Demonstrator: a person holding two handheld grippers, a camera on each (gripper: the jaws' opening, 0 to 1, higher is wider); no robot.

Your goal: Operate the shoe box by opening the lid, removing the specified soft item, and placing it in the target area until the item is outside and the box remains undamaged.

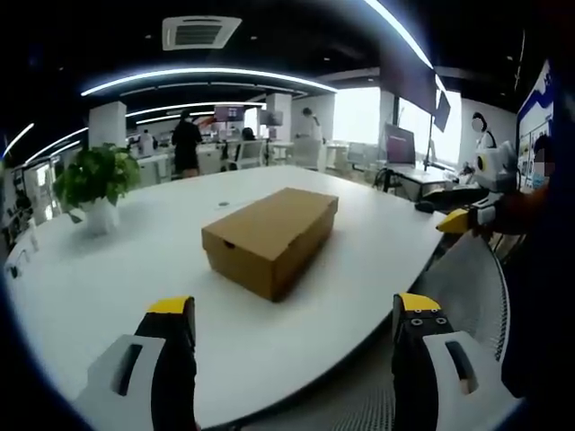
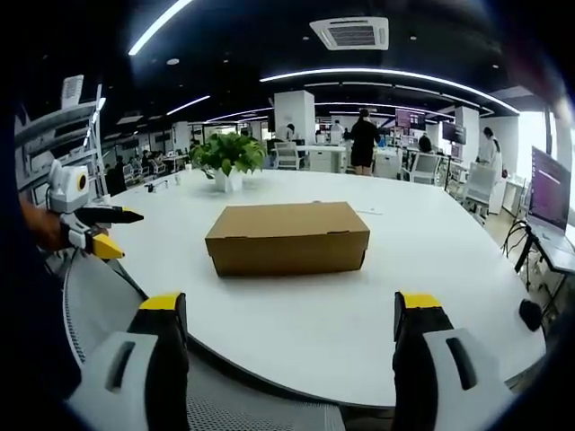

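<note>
A brown cardboard shoe box (image 1: 269, 235) lies on the white table (image 1: 135, 269) with its lid down, so its inside is hidden. In the left gripper view it sits angled, ahead of my left gripper (image 1: 295, 307), whose jaws stand wide open and empty over the near table edge. My right gripper (image 2: 292, 305) is also open and empty, a short way back from the box (image 2: 287, 237), which shows its long side here. Each gripper appears in the other's view: the right gripper (image 1: 465, 218) at the right, the left gripper (image 2: 97, 230) at the left.
A potted green plant (image 2: 229, 154) stands on the table beyond the box. A grey mesh chair (image 1: 472, 278) sits at the near table edge between the grippers. Desks, monitors (image 2: 548, 193) and standing people (image 2: 364, 142) are far behind.
</note>
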